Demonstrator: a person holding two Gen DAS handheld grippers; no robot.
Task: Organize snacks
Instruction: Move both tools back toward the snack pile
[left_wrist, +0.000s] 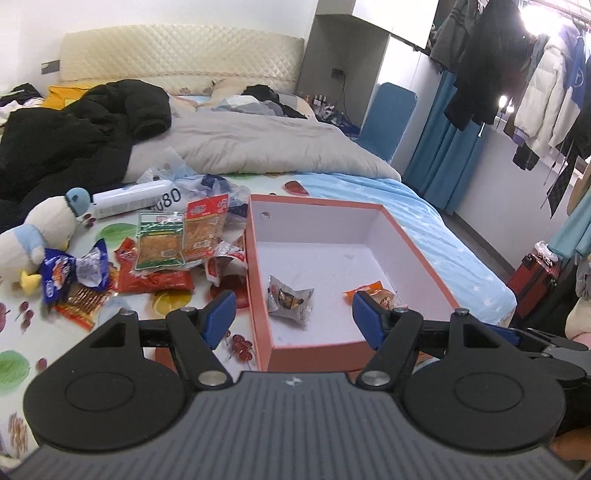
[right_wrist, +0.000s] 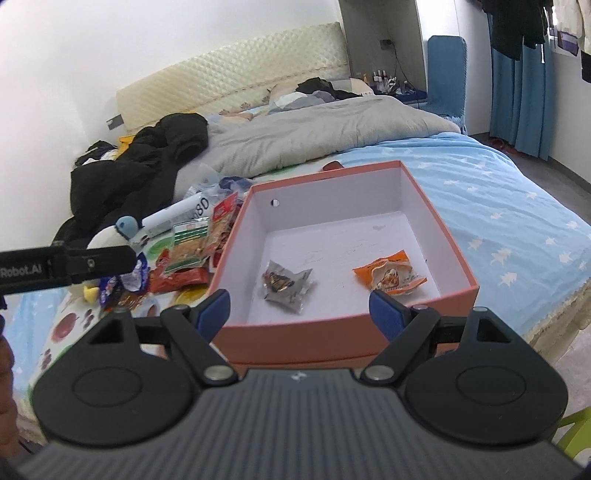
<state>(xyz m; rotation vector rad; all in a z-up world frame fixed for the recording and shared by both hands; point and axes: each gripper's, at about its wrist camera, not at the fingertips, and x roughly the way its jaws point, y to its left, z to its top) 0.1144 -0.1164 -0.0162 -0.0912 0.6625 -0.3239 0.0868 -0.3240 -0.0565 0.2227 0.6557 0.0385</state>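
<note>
An open orange box (left_wrist: 258, 280) (right_wrist: 454, 258) with a white inside sits on the bed. Two packets lie in it: a grey snack packet (left_wrist: 290, 299) (right_wrist: 286, 282) and an orange snack packet (left_wrist: 373, 290) (right_wrist: 391, 275). A pile of loose snack packets (left_wrist: 162, 247) (right_wrist: 184, 258) lies on the fruit-print sheet left of the box. My left gripper (left_wrist: 293, 314) is open and holds nothing, hovering over the box's near left corner. My right gripper (right_wrist: 299, 310) is open with nothing between its fingers, above the box's near wall. The left gripper's arm shows as a black bar at the left edge of the right wrist view.
A plush duck (left_wrist: 40, 236) (right_wrist: 110, 236) and a white tube (left_wrist: 133, 199) lie by the snack pile. A black coat (left_wrist: 74, 133) and a grey duvet (left_wrist: 266, 144) cover the far bed. Clothes hang at the right; a red suitcase (left_wrist: 535, 280) stands on the floor.
</note>
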